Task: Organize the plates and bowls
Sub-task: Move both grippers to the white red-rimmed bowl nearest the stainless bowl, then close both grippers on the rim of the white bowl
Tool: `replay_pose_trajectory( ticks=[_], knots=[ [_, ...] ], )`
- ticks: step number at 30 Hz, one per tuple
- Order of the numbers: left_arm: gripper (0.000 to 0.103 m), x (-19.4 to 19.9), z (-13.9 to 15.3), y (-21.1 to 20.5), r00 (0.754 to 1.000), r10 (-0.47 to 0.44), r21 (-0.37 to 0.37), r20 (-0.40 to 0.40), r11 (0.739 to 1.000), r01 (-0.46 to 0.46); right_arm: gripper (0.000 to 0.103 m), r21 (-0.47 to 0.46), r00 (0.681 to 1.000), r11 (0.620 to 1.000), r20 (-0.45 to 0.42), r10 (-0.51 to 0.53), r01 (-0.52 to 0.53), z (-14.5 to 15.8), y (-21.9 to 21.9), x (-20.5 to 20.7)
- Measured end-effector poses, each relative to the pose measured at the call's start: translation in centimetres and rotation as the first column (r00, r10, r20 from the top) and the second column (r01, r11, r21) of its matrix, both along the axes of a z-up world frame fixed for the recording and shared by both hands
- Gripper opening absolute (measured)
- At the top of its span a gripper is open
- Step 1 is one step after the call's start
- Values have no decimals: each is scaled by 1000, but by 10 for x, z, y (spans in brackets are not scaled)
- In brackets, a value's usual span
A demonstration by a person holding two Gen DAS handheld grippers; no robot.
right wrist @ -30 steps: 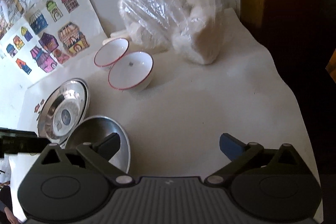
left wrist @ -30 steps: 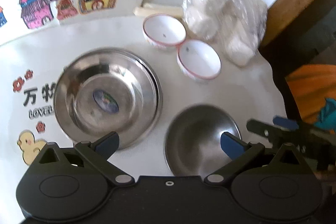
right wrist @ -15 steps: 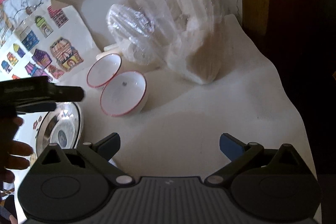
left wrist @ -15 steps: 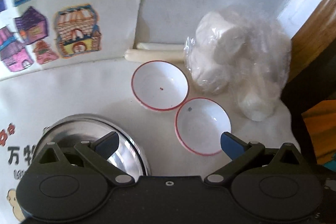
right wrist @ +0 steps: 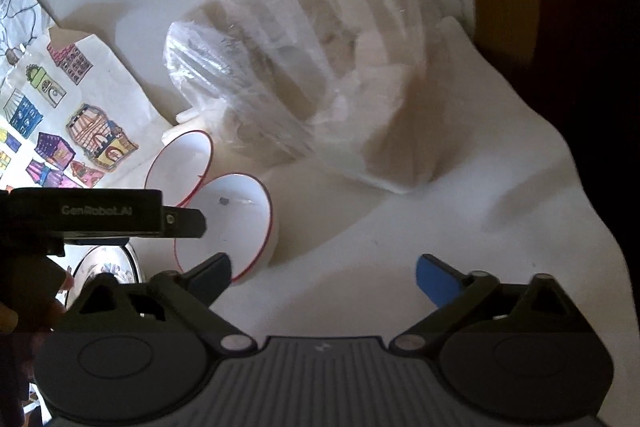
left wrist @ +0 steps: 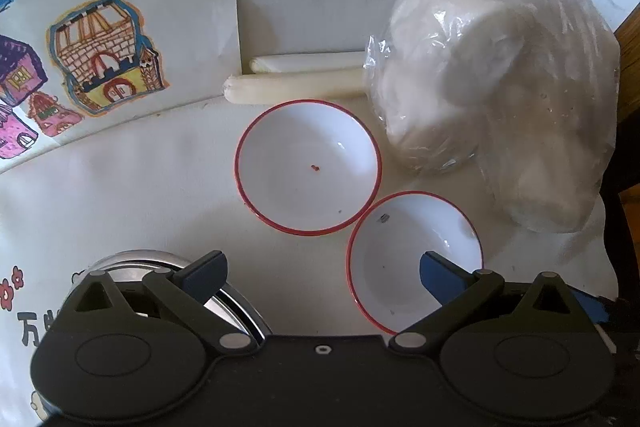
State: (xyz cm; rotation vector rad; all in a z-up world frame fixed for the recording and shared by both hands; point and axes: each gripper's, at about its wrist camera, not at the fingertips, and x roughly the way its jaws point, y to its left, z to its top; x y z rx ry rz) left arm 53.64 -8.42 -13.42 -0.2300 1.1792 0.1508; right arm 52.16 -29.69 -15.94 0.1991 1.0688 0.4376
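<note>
Left wrist view: left gripper (left wrist: 320, 273) wide open, holding nothing, above two red-rimmed white bowls whose rims touch, far bowl (left wrist: 308, 167) and near bowl (left wrist: 408, 259). Steel plate (left wrist: 236, 307) at lower left, partly hidden by the jaw. Plastic bag (left wrist: 492, 99) crowds the bowls' right side; two white rolls (left wrist: 296, 87) lie behind. Right wrist view: right gripper (right wrist: 322, 273) jaws closing, nothing between them; left fingertip (right wrist: 212, 273) probably overlaps the near bowl's rim, blurry.
</note>
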Motion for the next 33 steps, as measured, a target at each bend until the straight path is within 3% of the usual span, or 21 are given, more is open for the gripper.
replay_pose_trajectory(
  ticks=[2, 12, 17, 20, 24, 29, 33],
  knots=[
    [101, 0, 0, 0, 1000, 1, -14, -4, 1000, -1, 83, 7, 1000, 1000, 5, 1, -1, -1, 4, 1],
    [89, 7, -7, 2, 1000, 7, -26, -4, 1000, -7, 67, 33, 999, 999, -17, 30, -29, -8, 17, 11],
    [82, 5, -10, 2, 1000, 6, -84, -4, 996, -6, 59, 47, 999, 998, -20, 42, -41, -10, 20, 16],
    [73, 5, -14, 3, 1000, 13, -114, -13, 993, -14, 48, 62, 999, 997, -24, 44, -43, -10, 21, 17],
    [52, 5, -18, 6, 999, 25, -154, -23, 988, -28, 38, 77, 998, 996, -26, 55, -52, -11, 24, 19],
    [47, 4, -26, 9, 998, 51, -217, -47, 974, -60, 32, 82, 997, 994, -40, 71, -68, -12, 27, 23],
    [33, 6, -31, 12, 996, 71, -235, -60, 968, -83, 26, 82, 995, 993, -46, 86, -82, -14, 29, 26]
  ],
)
